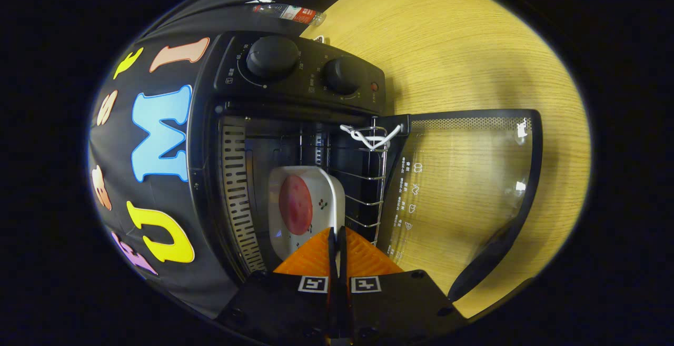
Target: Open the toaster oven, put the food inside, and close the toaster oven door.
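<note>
The black toaster oven (pixel 295 80) stands with its glass door (pixel 463 177) swung fully open over the wooden table. Inside, on the wire rack (pixel 363 177), sits a white dish (pixel 329 188) holding a round pink slice of food (pixel 295 204). My gripper (pixel 336 233) reaches into the oven mouth. Its orange fingers (pixel 310 259) are nearly together, and the dish's near rim shows as a white sliver pinched between them.
Two black knobs (pixel 272 55) sit on the oven's control panel. The door's dark handle (pixel 489 256) juts out beside my fingers. A plastic bottle (pixel 289 13) lies beyond the oven. The light wooden table (pixel 447 46) spreads around the door.
</note>
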A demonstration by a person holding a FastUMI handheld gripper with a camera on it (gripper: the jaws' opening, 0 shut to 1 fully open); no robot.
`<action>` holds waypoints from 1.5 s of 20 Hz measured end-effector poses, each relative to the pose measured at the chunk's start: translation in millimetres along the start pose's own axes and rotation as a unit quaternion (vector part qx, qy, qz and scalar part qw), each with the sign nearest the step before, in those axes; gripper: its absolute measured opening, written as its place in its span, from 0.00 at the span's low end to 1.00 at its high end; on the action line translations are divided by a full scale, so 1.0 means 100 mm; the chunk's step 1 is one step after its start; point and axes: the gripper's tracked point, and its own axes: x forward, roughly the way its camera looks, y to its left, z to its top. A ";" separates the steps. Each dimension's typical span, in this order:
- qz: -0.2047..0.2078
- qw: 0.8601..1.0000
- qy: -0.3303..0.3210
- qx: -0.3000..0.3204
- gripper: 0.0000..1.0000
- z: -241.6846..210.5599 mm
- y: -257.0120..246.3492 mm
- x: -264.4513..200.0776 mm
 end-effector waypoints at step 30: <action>0.027 0.846 0.088 -0.525 0.98 -0.34 -0.58 -1.24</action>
